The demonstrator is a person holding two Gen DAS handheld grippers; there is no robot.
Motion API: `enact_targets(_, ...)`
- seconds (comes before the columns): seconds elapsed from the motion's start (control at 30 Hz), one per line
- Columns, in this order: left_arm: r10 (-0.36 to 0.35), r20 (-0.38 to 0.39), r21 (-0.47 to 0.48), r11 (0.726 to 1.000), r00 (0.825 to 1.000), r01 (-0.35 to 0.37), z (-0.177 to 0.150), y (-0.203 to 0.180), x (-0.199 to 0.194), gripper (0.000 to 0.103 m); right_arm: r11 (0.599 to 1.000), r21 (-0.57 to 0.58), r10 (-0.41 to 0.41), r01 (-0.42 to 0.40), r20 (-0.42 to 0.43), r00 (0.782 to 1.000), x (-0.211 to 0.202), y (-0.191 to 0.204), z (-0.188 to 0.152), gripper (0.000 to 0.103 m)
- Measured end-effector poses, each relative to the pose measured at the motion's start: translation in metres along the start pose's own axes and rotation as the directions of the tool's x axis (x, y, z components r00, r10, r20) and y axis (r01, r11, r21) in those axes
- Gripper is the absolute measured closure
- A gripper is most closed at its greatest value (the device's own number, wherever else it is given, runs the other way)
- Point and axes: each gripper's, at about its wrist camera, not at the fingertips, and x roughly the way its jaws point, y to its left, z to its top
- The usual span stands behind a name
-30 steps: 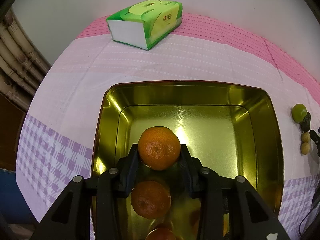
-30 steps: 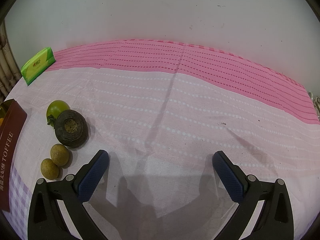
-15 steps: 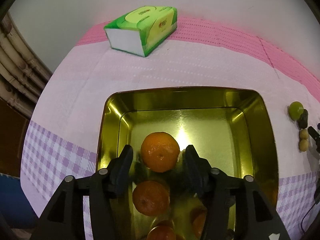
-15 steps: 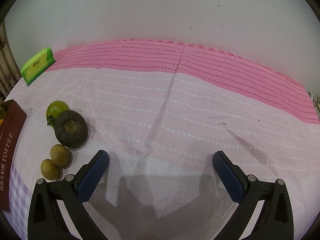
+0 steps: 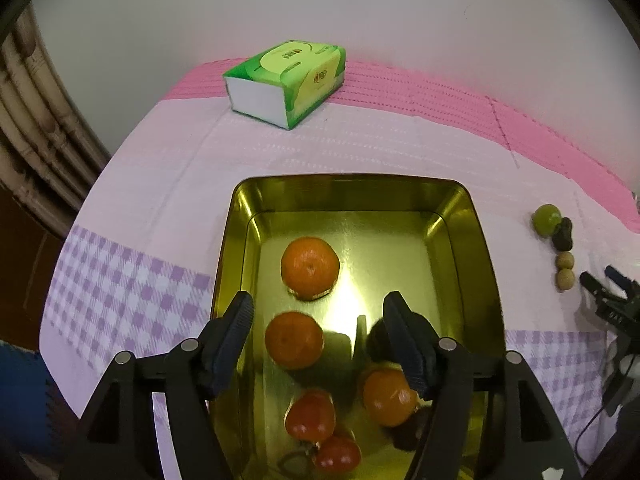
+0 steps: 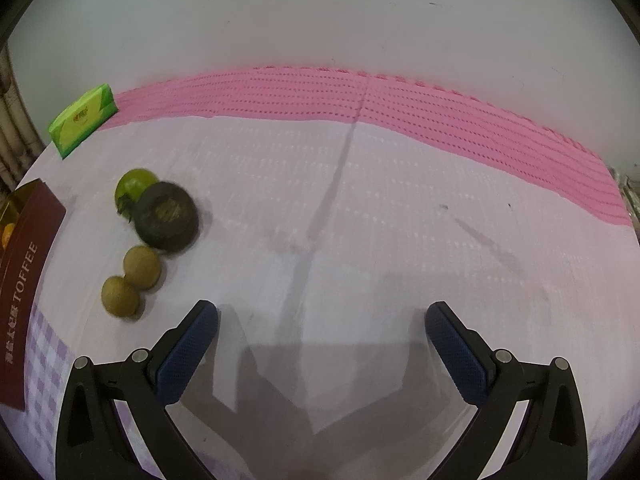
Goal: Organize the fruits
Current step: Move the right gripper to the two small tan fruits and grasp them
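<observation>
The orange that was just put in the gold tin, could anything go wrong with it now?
Maybe. The orange sits loose on the gold tin's slick floor, so it might roll. The left hand-held gripper, whose jaws have just been opening, hangs right above another orange and could bump it. The green fruit leans against a dark round fruit; lifting one may send the other rolling.

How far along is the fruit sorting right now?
Done: three oranges and two red fruits lie in the gold tin. In hand: nothing; the left claw has just been opening, empty; the right claw is open. Left: the green fruit, dark fruit and two brown ones on the cloth.
</observation>
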Motion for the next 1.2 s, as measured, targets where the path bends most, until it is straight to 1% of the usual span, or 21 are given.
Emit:
enact_targets(0.07, 0.001, 0.004, -0.006, 1.000, 1.000, -0.001, -0.003, 0.002, -0.004, 0.037, 1.000, 0.002, -0.003, 0.003, -0.002, 1.000, -0.004, 0.004, -0.005, 0.001)
enact_targets(0.1, 0.005, 0.006, -0.013, 1.000, 1.000, -0.005, -0.005, 0.003, -0.006, 0.036, 1.000, -0.002, -0.006, 0.006, -0.002, 1.000, -0.006, 0.007, -0.007, 0.004)
enact_targets(0.2, 0.000, 0.004, -0.027, 1.000, 1.000, 0.000, -0.009, 0.004, -0.010, 0.035, 1.000, -0.021, -0.001, 0.001, -0.002, 1.000, -0.013, 0.019, -0.010, 0.018)
enact_targets(0.23, 0.000, 0.005, -0.031, 1.000, 1.000, 0.000, -0.011, 0.005, -0.011, 0.035, 1.000, -0.027, 0.010, -0.011, -0.010, 1.000, -0.015, 0.025, -0.009, 0.021)
enact_targets(0.33, 0.000, 0.010, -0.033, 0.999, 1.000, 0.000, -0.014, 0.009, -0.015, 0.035, 0.998, -0.058, 0.021, -0.020, 0.010, 1.000, -0.025, 0.042, -0.008, 0.022)
enact_targets(0.43, 0.011, 0.034, -0.034, 0.999, 0.999, -0.009, -0.018, 0.013, -0.022, 0.035, 0.994, -0.086, 0.065, -0.062, 0.023, 0.998, -0.034, 0.062, -0.005, 0.023)
enact_targets(0.47, 0.011, 0.040, -0.033, 0.999, 0.999, -0.010, -0.019, 0.015, -0.024, 0.035, 0.991, -0.100, 0.096, -0.093, 0.019, 0.995, -0.035, 0.076, -0.003, 0.024)
enact_targets(0.6, 0.033, 0.058, -0.037, 0.999, 0.998, -0.031, -0.022, 0.022, -0.031, 0.035, 0.988, -0.104, 0.115, -0.115, 0.002, 0.993, -0.030, 0.090, 0.000, 0.036)
enact_targets(0.83, 0.037, 0.075, -0.066, 0.997, 0.997, -0.032, -0.028, 0.038, -0.041, 0.035, 0.993, -0.086, 0.084, -0.086, -0.019, 0.996, -0.013, 0.100, 0.008, 0.051)
enact_targets(0.87, 0.044, 0.074, -0.070, 0.997, 0.996, -0.038, -0.029, 0.041, -0.041, 0.035, 0.993, -0.082, 0.081, -0.083, -0.022, 0.996, -0.011, 0.100, 0.008, 0.051)
enact_targets(0.93, 0.047, 0.073, -0.081, 0.996, 0.996, -0.041, -0.031, 0.046, -0.042, 0.035, 0.993, -0.087, 0.079, -0.080, -0.016, 0.997, -0.010, 0.101, 0.010, 0.057)
enact_targets(0.97, 0.050, 0.071, -0.087, 0.995, 0.996, -0.044, -0.031, 0.048, -0.042, 0.035, 0.993, -0.090, 0.075, -0.076, -0.014, 0.997, -0.008, 0.104, 0.013, 0.057)
enact_targets(1.07, 0.036, 0.072, -0.106, 0.994, 0.997, -0.028, -0.035, 0.055, -0.043, 0.035, 0.993, -0.093, 0.074, -0.075, -0.008, 0.997, -0.007, 0.104, 0.013, 0.064)
enact_targets(1.2, 0.039, 0.076, -0.128, 0.991, 0.996, -0.029, -0.038, 0.063, -0.045, 0.035, 0.992, -0.099, 0.082, -0.082, -0.008, 0.997, -0.009, 0.103, 0.010, 0.064)
